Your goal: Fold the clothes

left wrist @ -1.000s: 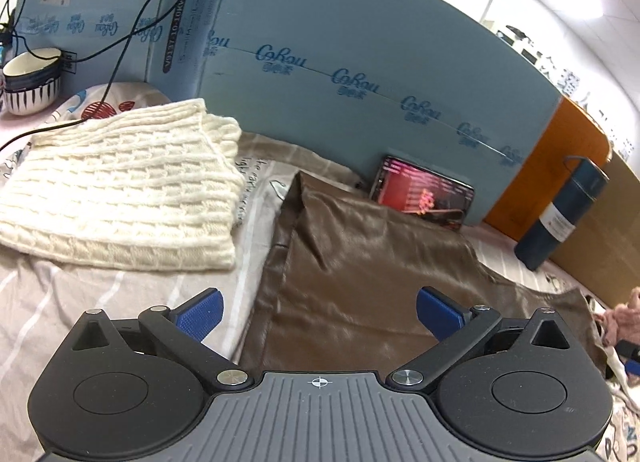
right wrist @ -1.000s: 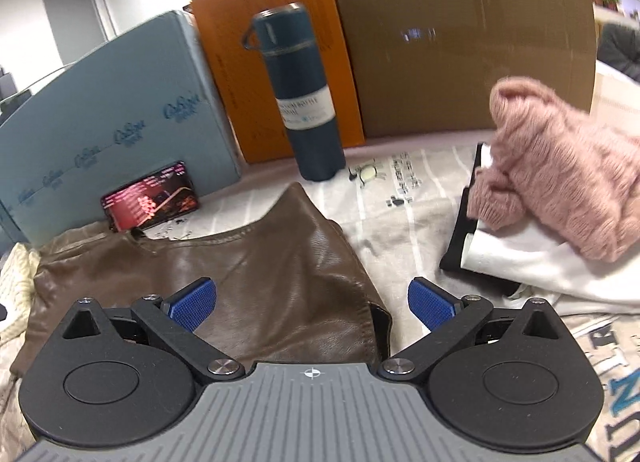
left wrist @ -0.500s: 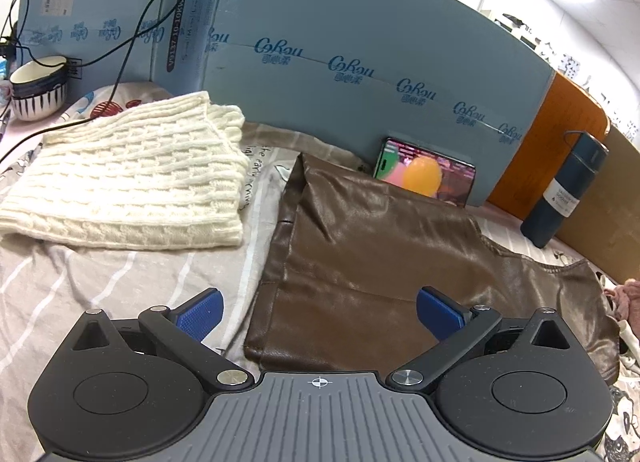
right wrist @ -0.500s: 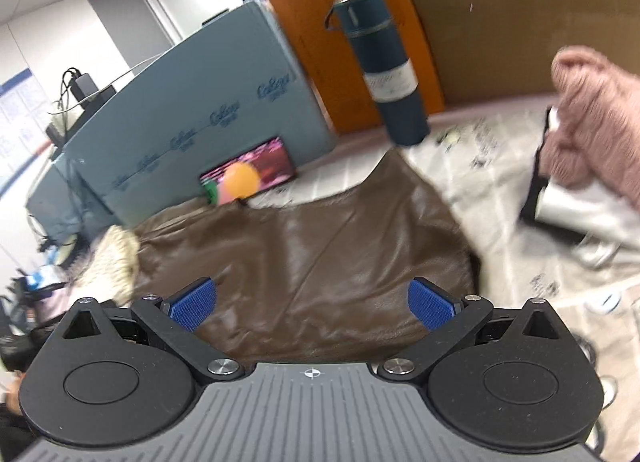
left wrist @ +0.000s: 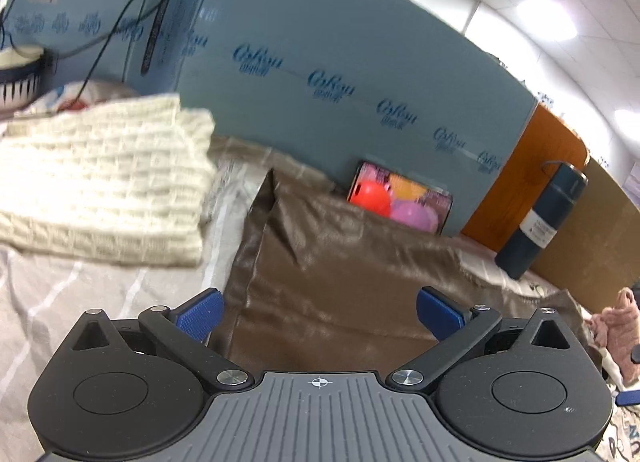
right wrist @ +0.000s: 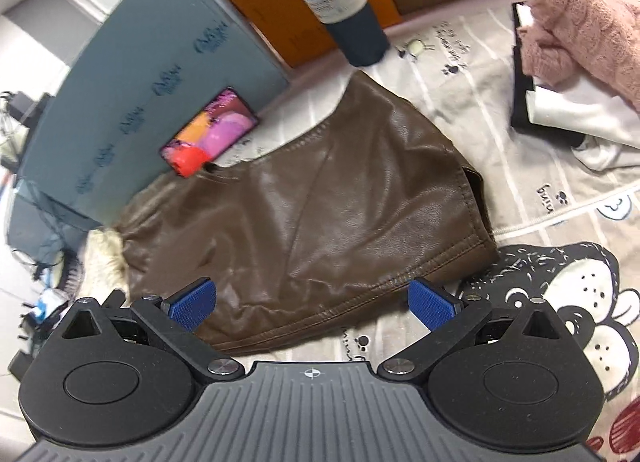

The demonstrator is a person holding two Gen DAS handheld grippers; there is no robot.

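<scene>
A brown leather garment [left wrist: 340,274] lies folded flat on the printed bedsheet [left wrist: 60,302]; it also shows in the right wrist view [right wrist: 320,213]. My left gripper [left wrist: 320,312] is open and empty, over the garment's near left edge. My right gripper [right wrist: 312,304] is open and empty, above the garment's near hem. A folded cream knit sweater [left wrist: 100,181] lies left of the brown garment. A pink knit sweater [right wrist: 580,13] sits on a white and black garment pile [right wrist: 560,113] at the right.
A blue foam board [left wrist: 340,93] stands along the back with a lit phone [left wrist: 400,199] leaning on it. A dark blue flask [right wrist: 340,1] stands by an orange board [left wrist: 528,181] and cardboard [left wrist: 592,242]. A bowl [left wrist: 18,73] and cables [left wrist: 120,21] sit far left.
My right gripper has swung up and tilted, now looking down on the brown garment's hem. My left gripper has shifted slightly nearer the garment. Both stay open.
</scene>
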